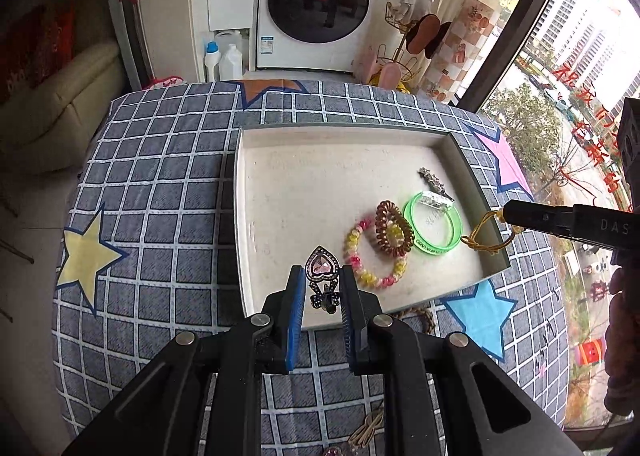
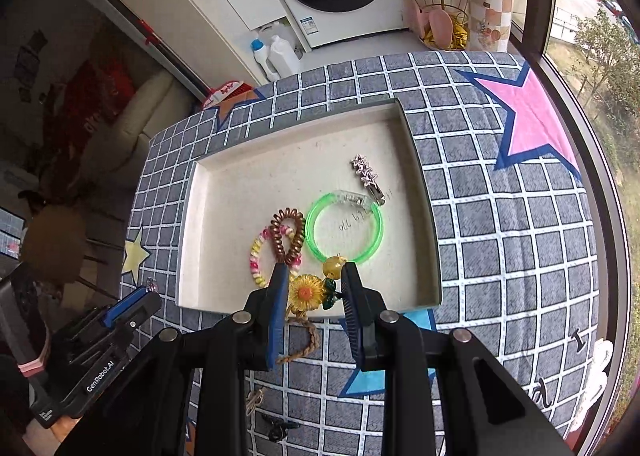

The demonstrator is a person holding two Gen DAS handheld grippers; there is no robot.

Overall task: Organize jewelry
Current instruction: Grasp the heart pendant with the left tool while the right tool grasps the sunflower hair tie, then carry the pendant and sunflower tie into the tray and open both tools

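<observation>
Two grippers [image 1: 320, 288] [image 2: 316, 292], five tray [image 1: 280, 144] pieces

left gripper [image 1: 319, 288]: angled down, jaws clamped on load | right gripper [image 2: 314, 290]: angled down, jaws clamped on load

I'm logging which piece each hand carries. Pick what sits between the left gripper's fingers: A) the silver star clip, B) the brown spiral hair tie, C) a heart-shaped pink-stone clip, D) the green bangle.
C: in the left wrist view the left gripper is shut on the heart-shaped clip, while the green bangle, brown spiral hair tie and silver star clip lie in the tray.
</observation>
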